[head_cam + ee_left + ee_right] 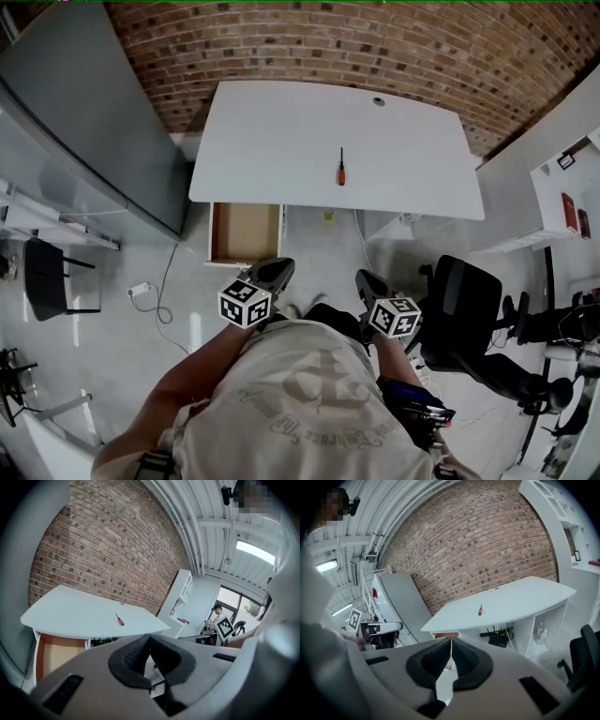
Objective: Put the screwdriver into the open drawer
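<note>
Head view: a white tabletop (281,141) stands ahead of both grippers. Its open drawer (242,234) sits just ahead of the left gripper (284,266), under the near edge. Left gripper and right gripper (362,277) are both closed and empty. The screwdriver (341,169) lies on the tabletop, well beyond the right gripper.

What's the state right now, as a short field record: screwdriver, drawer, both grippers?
screwdriver: lying on the white desk, orange handle toward the person, untouched
drawer: open below the desk's front edge, at the head view's left; nothing seen inside
left gripper: fingers together, nothing held, short of the desk
right gripper: fingers together, nothing held, short of the desk
</note>
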{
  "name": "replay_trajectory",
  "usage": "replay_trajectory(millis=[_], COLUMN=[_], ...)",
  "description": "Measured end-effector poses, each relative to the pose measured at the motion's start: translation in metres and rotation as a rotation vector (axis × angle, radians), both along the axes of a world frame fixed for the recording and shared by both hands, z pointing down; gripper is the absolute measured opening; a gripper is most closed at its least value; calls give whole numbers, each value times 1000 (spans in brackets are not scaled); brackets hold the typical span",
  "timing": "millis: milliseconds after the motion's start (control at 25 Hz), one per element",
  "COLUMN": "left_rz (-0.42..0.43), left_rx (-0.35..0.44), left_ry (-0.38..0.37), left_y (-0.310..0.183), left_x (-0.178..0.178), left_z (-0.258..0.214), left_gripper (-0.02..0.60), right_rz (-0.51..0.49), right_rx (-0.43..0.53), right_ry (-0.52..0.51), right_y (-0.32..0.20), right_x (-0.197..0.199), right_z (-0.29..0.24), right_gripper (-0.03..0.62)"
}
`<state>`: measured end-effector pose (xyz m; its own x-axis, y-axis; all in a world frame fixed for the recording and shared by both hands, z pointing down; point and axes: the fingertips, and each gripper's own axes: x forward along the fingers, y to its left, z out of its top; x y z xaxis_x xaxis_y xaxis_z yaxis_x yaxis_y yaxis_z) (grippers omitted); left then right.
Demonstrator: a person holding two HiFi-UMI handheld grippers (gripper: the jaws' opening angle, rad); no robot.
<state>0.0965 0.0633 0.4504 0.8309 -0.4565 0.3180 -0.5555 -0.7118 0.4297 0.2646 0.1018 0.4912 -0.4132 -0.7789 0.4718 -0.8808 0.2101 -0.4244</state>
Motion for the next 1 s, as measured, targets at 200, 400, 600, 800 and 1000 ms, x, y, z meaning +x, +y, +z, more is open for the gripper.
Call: replay_trajectory(millis=[200,400,600,800,1000], left_rz=[-14,-65,-104,-109,-118], left_rx=[-10,-12,-4,-3,-6], left_ry=[-8,-16,-18,-19,-18], left_y=[-5,-25,-53,-80,-108], left_x=[-3,-16,-27,-23,-19], left_z=[6,10,6,6,6], left_gripper=[20,20,20,20,20], right_rz=[-51,-95,-119,-133,-126], right_rx=[-14,-18,-3,1,-24], right_ry=[14,9,2,1,1], right_y=[-10,-36,-76,-108,-135], right_x=[-9,-19,-25,-25,-15], right_z=[9,16,11,9,17], right_gripper=[23,23,23,25,25])
